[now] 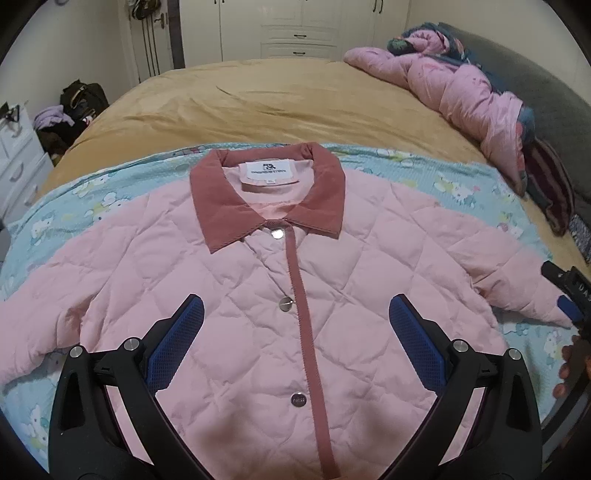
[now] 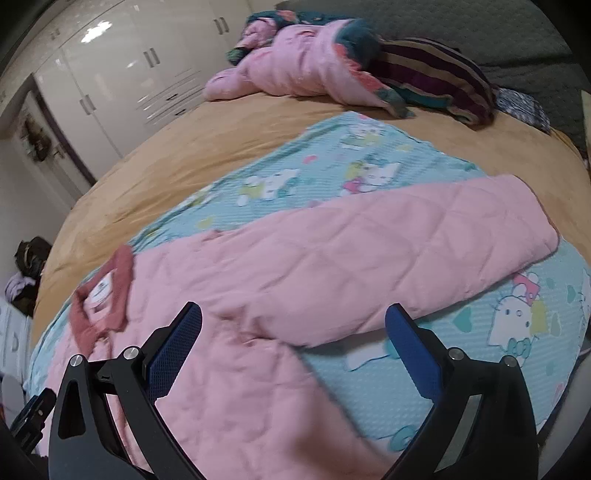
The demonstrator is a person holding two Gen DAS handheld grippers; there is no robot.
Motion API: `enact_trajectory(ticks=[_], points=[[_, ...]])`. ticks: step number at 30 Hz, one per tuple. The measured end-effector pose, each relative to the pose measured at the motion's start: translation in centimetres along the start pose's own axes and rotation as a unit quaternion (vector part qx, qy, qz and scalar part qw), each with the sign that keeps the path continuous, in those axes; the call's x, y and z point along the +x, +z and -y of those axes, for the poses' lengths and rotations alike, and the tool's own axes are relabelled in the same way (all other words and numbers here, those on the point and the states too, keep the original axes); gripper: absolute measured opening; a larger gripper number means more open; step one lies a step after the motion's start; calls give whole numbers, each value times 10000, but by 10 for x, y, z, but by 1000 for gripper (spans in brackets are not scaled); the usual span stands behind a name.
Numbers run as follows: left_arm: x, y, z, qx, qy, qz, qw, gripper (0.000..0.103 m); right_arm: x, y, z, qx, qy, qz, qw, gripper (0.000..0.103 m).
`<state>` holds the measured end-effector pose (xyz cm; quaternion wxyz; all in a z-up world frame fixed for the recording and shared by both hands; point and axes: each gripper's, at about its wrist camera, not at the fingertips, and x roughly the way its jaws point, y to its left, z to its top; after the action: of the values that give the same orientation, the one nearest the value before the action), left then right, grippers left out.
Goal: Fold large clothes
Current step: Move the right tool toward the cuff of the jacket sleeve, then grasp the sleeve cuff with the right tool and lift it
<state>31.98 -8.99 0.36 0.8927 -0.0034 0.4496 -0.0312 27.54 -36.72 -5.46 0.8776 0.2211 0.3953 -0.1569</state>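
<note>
A pink quilted jacket with a dusty-rose collar lies flat, front up and buttoned, on a light-blue cartoon blanket. My left gripper is open and empty, hovering over the jacket's chest. My right gripper is open and empty above the jacket's right sleeve, which stretches out to the side. The right gripper also shows at the edge of the left wrist view, by the sleeve's cuff. The collar shows in the right wrist view.
The blanket lies on a bed with a mustard cover. A heap of pink and dark bedding lies along the grey headboard. White wardrobes stand behind; a white drawer unit and bags at left.
</note>
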Motion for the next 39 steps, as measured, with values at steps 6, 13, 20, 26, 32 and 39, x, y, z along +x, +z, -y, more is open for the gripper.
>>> enact_trajectory(ticks=[6,13,20,26,32,39], points=[[20,0,15,-12,-69,-133,9999,94,13,8,49,671,-211,18,9975,99],[40,-1,30,90,-15,-281,9996,94,37,12,122,1992,-172,-166,9797,99],[52,1,30,64,110,-346,9993,94,67,21,189,3027,-365,-246,9521,99],[55,6,19,-66,186,-333,9993,94,84,26,221,3497,-249,-65,9365,99],[51,12,9,-129,229,-268,9993,94,91,35,231,3661,42,345,9299,99],[38,16,-11,-371,66,-273,9989,94,82,59,222,3133,595,659,9455,29]])
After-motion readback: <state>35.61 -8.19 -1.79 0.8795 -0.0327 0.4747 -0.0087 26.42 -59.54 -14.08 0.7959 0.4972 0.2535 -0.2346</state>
